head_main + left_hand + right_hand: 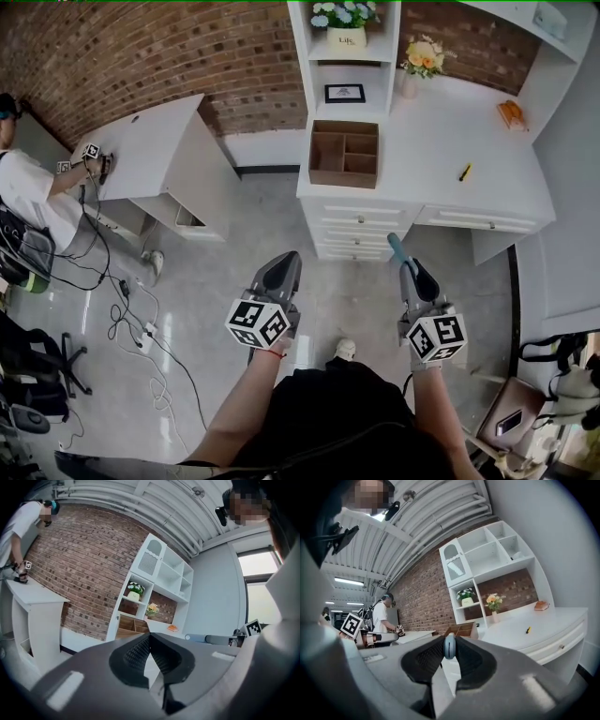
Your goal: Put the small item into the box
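Small item (396, 246) first: where is it in the head view?
— Lower right of centre, a slim teal piece pinched in the right gripper (412, 268) and sticking out past its tips, over grey floor tiles (234, 244). The left gripper (285, 262) is beside it at lower centre.

And the room?
— One wooden box (344, 153), divided inside, stands at the front left edge of a white desk (441, 141). The desk's bare top stretches to the right of the box. A second white desk (150, 141) is at the upper left, with a person (23, 187) at it. Behind both runs a brick wall (187, 56), and cables (131, 319) trail at the left.

The left gripper view?
— The left gripper's (149, 637) jaws meet at the tips with nothing between them. The box (131, 625) shows beyond them, under the shelves.

The right gripper view?
— The right gripper's (449, 640) jaws press on the small item (449, 648), seen end-on and pale blue. The box (461, 630) is just above the tips. One yellow thing (528, 630) and one orange thing (541, 605) lie well apart on the desk.
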Demonstrator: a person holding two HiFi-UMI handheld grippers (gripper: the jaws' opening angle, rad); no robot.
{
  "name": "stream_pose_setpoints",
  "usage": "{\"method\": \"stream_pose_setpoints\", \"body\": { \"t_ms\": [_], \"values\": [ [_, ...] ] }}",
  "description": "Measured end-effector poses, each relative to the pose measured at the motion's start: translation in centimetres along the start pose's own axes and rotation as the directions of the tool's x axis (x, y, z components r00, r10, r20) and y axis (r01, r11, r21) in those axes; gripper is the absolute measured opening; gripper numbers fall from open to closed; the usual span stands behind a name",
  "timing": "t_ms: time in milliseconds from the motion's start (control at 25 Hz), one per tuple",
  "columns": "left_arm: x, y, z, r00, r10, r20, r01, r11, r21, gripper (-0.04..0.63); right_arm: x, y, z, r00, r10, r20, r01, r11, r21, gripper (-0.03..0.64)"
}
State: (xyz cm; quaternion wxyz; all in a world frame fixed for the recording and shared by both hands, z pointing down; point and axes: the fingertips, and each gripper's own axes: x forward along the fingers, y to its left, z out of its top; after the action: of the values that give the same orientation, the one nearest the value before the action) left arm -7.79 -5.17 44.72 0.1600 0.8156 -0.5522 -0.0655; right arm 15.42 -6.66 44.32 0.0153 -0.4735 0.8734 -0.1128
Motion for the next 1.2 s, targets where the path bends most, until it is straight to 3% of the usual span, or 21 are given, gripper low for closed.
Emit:
{"method": "stream_pose_setpoints", "body": {
  "t_ms": [600,1200],
  "values": [
    [6.5,2.4,-0.7,1.000,0.007,-0.016,-0.008,1.000,-0.030,0.003,5.7,-3.6,-0.5,0.999,0.021,-0.048,-0.021,1.000,0.003,0.069],
    [17.4,6.9,2.7,0.998,-0.059,-0.028,0.059,0.998,0.000,0.003,16.0,-7.2,1.1,0.997,0.006,-0.073,-0.007,1.000,-0.012,0.069]
  ]
}}
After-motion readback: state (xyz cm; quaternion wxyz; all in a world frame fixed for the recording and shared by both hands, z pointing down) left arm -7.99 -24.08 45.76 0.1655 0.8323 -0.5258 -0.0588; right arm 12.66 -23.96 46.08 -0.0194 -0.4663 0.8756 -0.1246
